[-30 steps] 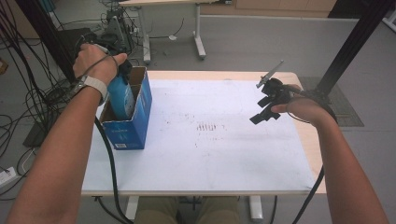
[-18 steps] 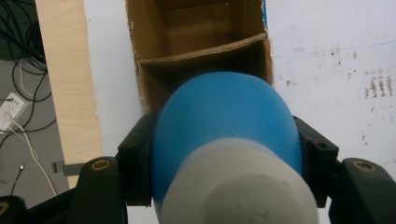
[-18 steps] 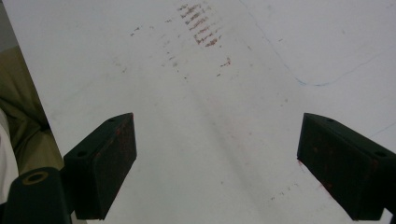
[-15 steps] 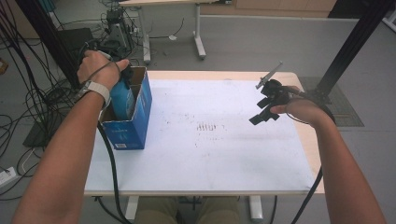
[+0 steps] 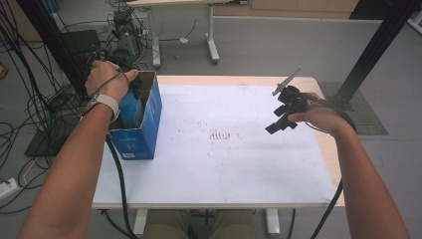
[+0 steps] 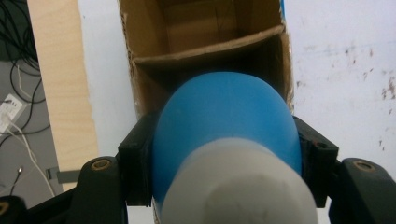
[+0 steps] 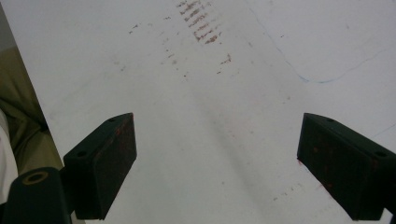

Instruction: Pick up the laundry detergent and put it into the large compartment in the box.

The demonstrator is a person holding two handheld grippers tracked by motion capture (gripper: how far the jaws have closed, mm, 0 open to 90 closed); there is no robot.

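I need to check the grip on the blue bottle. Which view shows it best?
The left gripper view: the blue bottle sits large between the left tool's jaws, above the cardboard box. The high view shows just a sliver of it beside the hand. The right gripper view looks at the table.

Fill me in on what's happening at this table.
A person works with a gripper in each hand. The left gripper is clamped on a blue bottle with a white cap, holding it at the open top of a blue cardboard box on the table's left edge. The right gripper hangs open above the bare white table, holding nothing.
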